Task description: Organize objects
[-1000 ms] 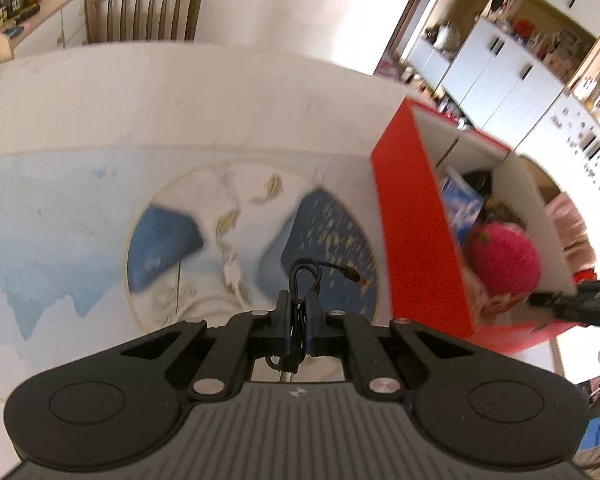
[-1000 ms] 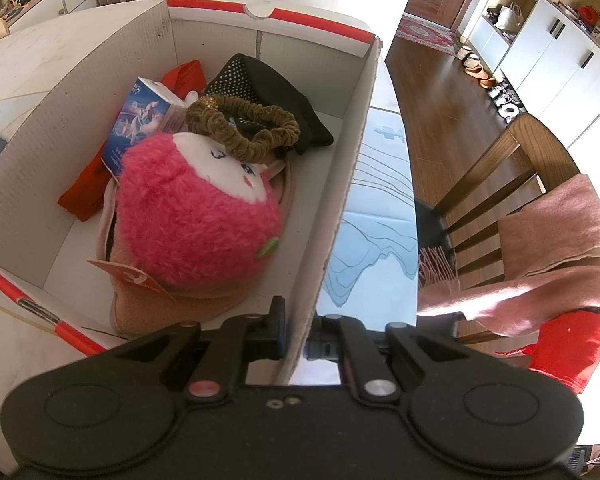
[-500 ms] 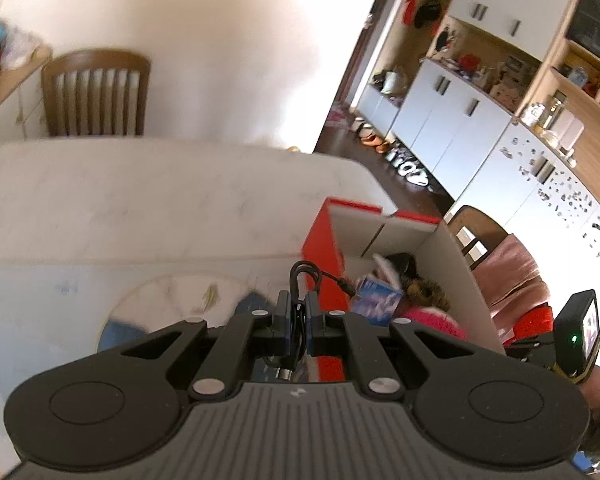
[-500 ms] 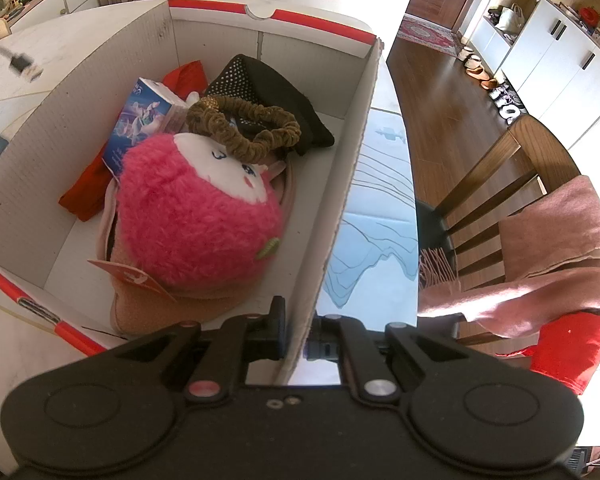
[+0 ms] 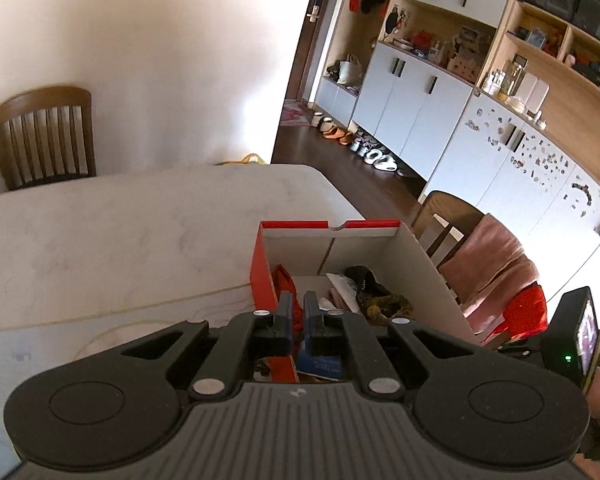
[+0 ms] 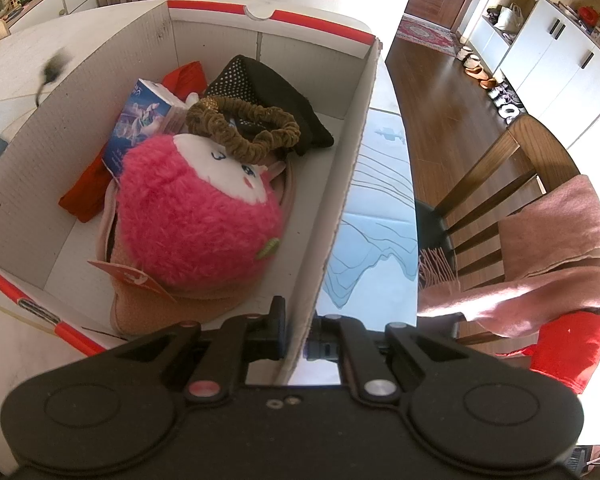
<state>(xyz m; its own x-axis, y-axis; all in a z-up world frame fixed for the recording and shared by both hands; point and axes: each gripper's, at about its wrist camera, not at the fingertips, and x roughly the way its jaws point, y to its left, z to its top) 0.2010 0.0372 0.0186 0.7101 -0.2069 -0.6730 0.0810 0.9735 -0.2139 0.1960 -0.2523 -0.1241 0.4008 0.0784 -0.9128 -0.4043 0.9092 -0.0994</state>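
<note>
Left hand-held gripper (image 5: pixel 296 312) risen over box (image 5: pixel 428 280), closed; cable gone from jaws.

Strong daylight; wall (image 5: pixel 172 60) glares white. Fisheye bends edges, corners black. Dark blurred streak at box wall (image 6: pixel 52 68).
</note>
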